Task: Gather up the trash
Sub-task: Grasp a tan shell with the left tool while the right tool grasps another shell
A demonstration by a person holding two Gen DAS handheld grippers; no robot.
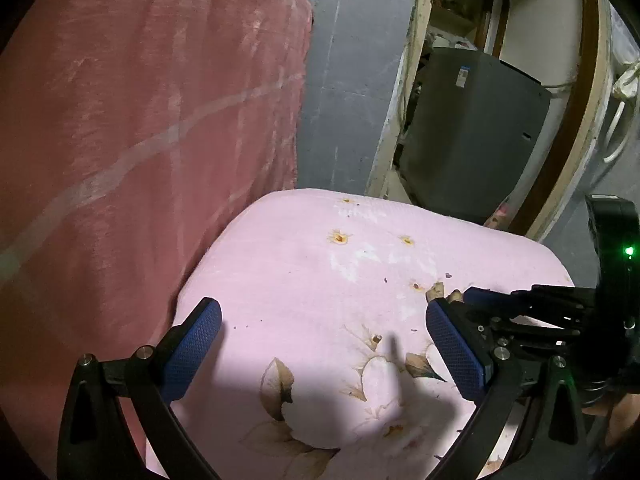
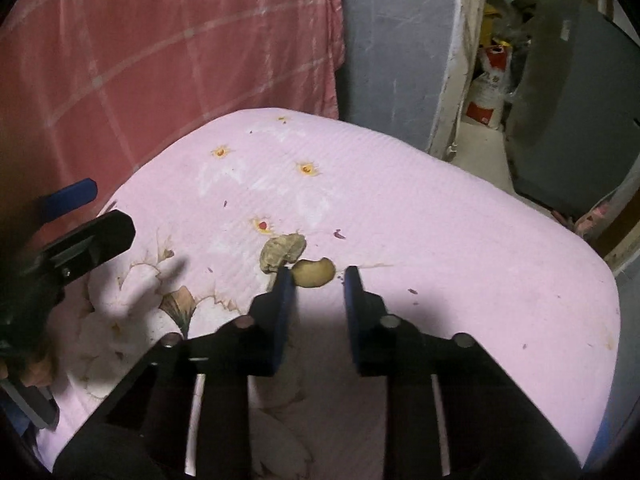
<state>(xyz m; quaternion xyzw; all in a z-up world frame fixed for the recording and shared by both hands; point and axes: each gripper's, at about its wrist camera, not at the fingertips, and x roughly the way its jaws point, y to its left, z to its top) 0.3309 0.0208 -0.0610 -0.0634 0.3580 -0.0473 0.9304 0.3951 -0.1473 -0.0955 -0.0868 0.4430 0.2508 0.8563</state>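
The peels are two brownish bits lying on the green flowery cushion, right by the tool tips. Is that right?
Nearly. The cushion is pink, not green, as the right wrist view shows. The rest holds: two brownish peels lie on its flowery cover at the tips of the right tool.

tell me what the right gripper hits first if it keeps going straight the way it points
Probably the yellowish scrap just ahead of the right gripper, lying on the pink floral cushion; the brownish scrap sits slightly left of that line. Depth is unclear.

Both grippers have black linkage arms with silver screws and blue textured pads; a green light glows on one.
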